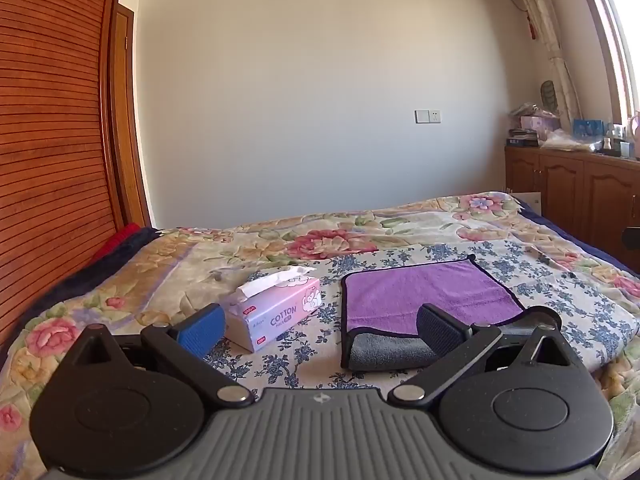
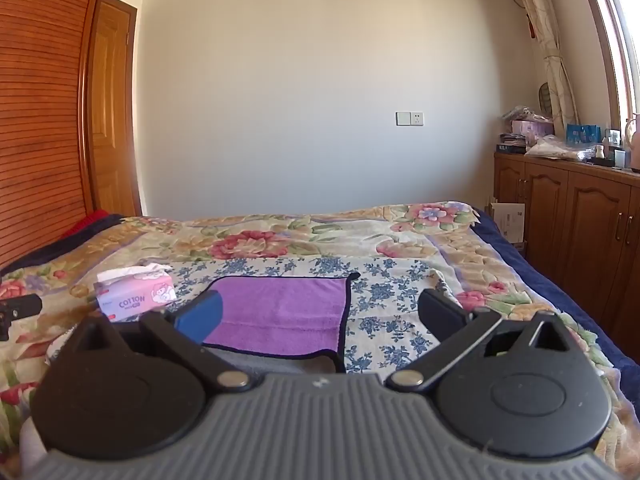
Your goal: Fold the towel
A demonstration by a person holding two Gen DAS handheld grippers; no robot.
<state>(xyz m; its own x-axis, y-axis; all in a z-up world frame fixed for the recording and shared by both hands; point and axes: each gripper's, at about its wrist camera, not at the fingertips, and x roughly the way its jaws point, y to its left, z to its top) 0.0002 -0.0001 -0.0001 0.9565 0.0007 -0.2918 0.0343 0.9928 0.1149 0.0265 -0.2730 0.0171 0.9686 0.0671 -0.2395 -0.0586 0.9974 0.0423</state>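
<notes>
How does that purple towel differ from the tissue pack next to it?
The towel lies flat and wide; the tissue pack is a smaller, raised block. The towel is plain purple with dark trim and a grey underside showing at its near edge; the tissue pack is pale and printed, tissue poking out. Both rest on the flowered bedspread.

towel (image 1: 424, 294): fuzzy purple microfibre, grey underside; bed (image 1: 160, 280): soft floral cloth; tissue pack (image 1: 276, 312): glossy plastic; wardrobe (image 1: 48, 140): ribbed wood
</notes>
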